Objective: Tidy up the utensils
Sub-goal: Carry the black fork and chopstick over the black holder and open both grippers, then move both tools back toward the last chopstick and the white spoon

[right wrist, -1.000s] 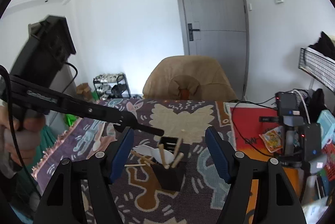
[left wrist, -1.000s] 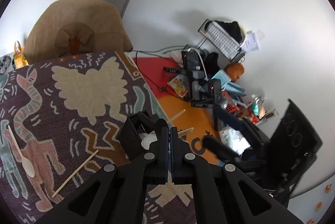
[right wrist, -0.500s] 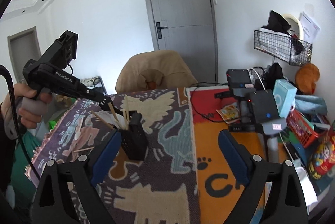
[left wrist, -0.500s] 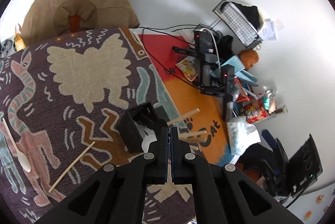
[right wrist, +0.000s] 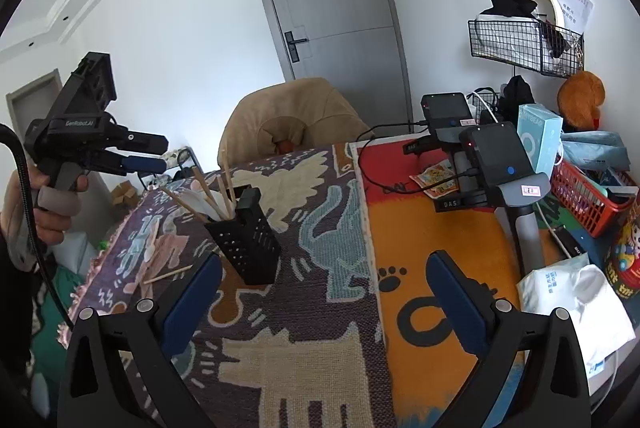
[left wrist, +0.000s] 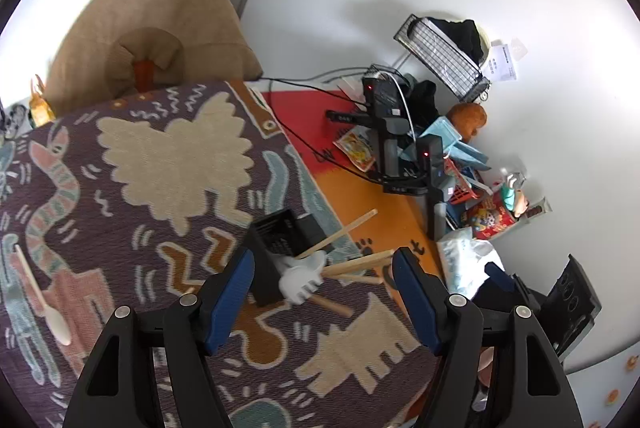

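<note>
Where chopsticks (left wrist: 340, 232) lean, caddy (left wrist: 280, 248) between.

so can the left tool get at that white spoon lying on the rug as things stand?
Probably yes. The left tool has just been opening, with nothing held between its blue pads. The white spoon lies alone on the rug, off to the tool's left, well clear of the black holder. Nothing covers it.

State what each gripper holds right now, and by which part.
Nothing is held. The left gripper has just opened above the black utensil holder; the right gripper, also just opened, has nothing between its fingers.
</note>
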The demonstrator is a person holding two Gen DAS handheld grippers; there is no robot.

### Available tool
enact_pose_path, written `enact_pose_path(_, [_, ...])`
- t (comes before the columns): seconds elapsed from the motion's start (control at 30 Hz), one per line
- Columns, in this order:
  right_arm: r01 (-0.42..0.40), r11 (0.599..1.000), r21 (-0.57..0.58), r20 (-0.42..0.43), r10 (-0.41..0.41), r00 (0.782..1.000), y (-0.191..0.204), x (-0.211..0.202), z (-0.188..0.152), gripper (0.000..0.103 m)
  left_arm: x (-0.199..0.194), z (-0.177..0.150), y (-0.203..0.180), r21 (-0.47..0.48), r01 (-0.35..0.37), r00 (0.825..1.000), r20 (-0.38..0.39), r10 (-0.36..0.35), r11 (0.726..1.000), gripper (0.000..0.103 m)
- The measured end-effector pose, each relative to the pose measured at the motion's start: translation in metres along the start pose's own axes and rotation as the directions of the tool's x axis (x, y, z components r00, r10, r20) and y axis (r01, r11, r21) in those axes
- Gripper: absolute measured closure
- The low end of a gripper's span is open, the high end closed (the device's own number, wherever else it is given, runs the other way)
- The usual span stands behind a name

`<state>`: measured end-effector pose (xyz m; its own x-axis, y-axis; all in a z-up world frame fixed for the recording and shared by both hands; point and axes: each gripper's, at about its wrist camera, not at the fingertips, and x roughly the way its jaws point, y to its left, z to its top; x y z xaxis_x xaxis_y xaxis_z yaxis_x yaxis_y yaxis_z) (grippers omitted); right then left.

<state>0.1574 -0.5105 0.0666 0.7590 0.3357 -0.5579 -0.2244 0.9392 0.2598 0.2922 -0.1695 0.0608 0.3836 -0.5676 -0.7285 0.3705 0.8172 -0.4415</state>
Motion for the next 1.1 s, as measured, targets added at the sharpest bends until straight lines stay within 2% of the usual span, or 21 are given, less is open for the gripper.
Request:
enact_pose_path(0.17, [-0.006, 1.000, -0.011, -0.019, 0.006, 1.000, 0.009, 0.002, -0.001, 0.001, -0.021, -0.014, 0.016, 0.010, 0.004, 0.999, 0.044, -0.004, 1.000, 0.026])
enact_pose_path(0.23, [-0.010, 1.000, -0.019, -0.026, 0.010, 1.000, 0.011, -0.001, 0.001, 0.001, -0.031, -0.023, 0.022, 0.031, -0.003, 0.997, 0.075, 0.000, 1.000, 0.014])
enact_pose_path(0.33, [0.004, 1.000, -0.024, -0.023, -0.005, 1.000, 0.012, -0.008, 0.004, 0.000, -0.045, -0.038, 0.032, 0.058, -0.033, 0.991, 0.130, 0.025, 0.998, 0.008])
enact_pose_path(0.53, [0.034, 0.999, -0.027, 0.001, -0.034, 0.999, 0.022, -0.019, 0.010, 0.000, -0.063, -0.073, 0.061, 0.049, -0.038, 0.980, 0.196, 0.027, 0.998, 0.002])
enact_pose_path(0.77, [0.029, 0.998, -0.052, -0.017, -0.030, 0.999, 0.043, -0.017, -0.001, 0.000, -0.077, -0.119, 0.093, 0.004, -0.054, 0.963, 0.263, 0.051, 0.999, 0.001])
enact_pose_path(0.87, [0.050, 0.997, -0.053, -0.016, -0.051, 0.999, 0.049, -0.016, -0.007, 0.000, -0.081, -0.135, 0.107, -0.027, -0.080, 0.957, 0.278, 0.085, 0.996, 0.001])
enact_pose_path(1.1, [0.120, 0.992, -0.045, 0.039, -0.118, 0.992, 0.066, -0.012, -0.024, 0.000, -0.092, -0.171, 0.137, -0.105, -0.162, 0.930, 0.316, 0.187, 0.981, 0.001])
